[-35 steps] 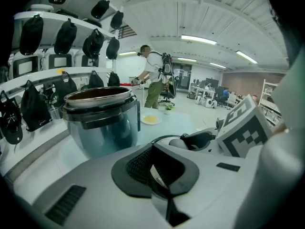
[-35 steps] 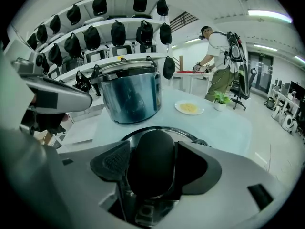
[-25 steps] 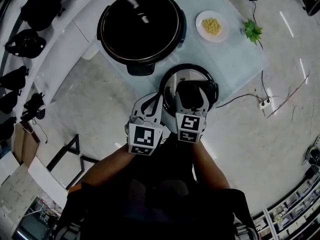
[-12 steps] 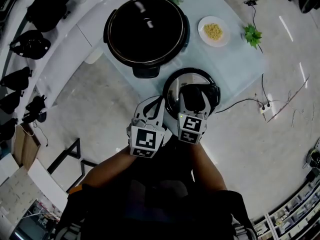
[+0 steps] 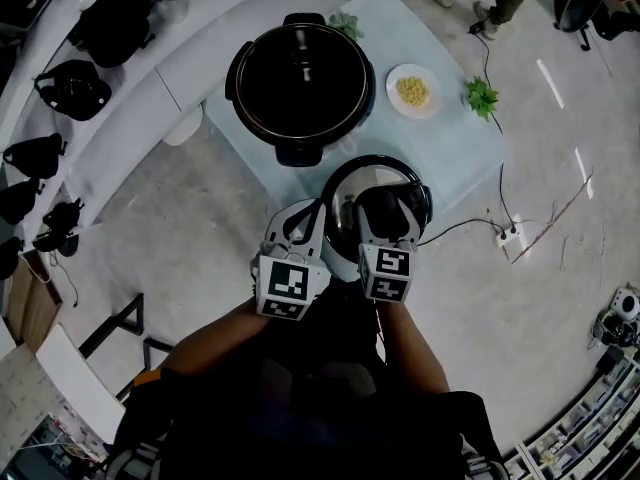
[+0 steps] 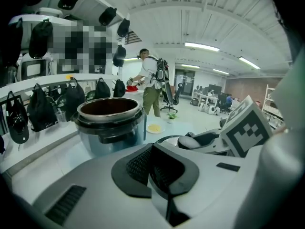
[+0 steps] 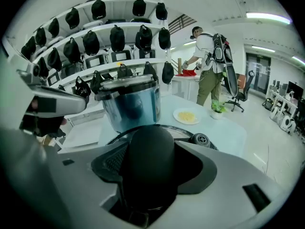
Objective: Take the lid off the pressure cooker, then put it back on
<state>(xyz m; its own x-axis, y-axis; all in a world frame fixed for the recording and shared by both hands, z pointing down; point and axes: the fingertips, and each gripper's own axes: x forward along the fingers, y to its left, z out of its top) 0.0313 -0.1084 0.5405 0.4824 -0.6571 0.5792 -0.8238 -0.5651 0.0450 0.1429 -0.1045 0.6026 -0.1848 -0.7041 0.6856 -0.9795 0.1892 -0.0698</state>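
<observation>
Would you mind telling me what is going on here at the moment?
A person works two grippers. The right gripper has just been closing its jaws on the black handle of the round steel lid, at the near edge of the pale blue table. The steel pressure cooker stands open behind it. The left gripper is shut and empty.

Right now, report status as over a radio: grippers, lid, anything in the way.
Left gripper jaws shut, empty. Right gripper jaws just been closing, gripping lid handle. Cooker open; nothing between it and lid.
</observation>
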